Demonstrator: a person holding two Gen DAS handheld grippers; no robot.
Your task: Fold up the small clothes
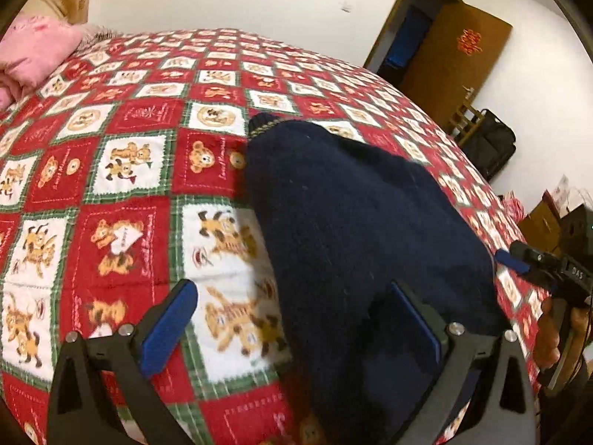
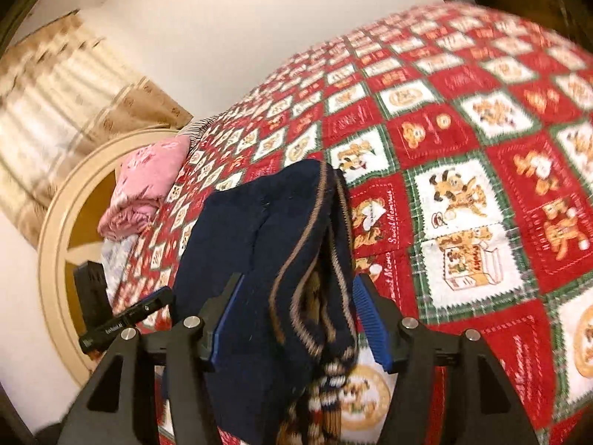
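Left gripper [image 1: 296,319] spread, empty; right gripper [image 2: 296,315] pinching navy sweater [image 1: 352,222]. Drag hem toward 12 o'clock, keeping edges aligned.

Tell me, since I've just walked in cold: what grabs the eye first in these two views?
The loud red-and-white cartoon-print bedspread fills both views. On it, near the middle, lies a dark navy knitted garment with tan-striped edging, reaching between the right gripper fingers. A pink pillow sits at the bed's far end by the round cream headboard.
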